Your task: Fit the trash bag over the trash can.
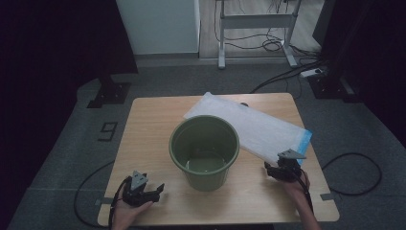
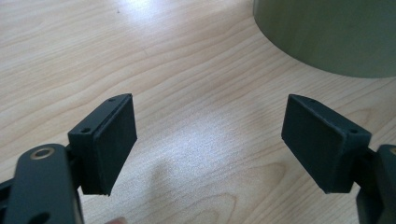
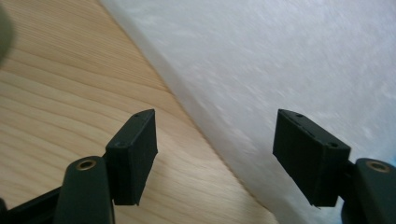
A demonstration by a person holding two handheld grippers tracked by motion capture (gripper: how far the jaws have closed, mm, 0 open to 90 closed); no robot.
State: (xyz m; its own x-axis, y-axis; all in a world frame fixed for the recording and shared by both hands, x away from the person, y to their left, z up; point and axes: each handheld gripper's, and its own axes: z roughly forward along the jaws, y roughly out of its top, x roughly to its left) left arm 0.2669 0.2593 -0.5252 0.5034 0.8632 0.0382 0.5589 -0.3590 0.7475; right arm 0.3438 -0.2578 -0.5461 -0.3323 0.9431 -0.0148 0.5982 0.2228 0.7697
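My right tongs (image 3: 215, 158) wide open, empty, right at near edge of white bag (image 1: 249, 127). Bag lies flat on counter (image 1: 143, 143), long way from 10 to 4 o'clock, behind green bucket (image 1: 205, 153). Left tongs (image 2: 210, 144) wide too, farther off, bucket at 1 o'clock.

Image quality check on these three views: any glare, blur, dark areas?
High view: dim overall, corners and sides nearly black, table and green bucket readable. Left gripper view: sharp on the open jaws, soft glare patches on the wood, bucket wall at top right slightly soft. Right gripper view: white sheet looks smeared and soft, bright; wood grain and jaws are crisper.
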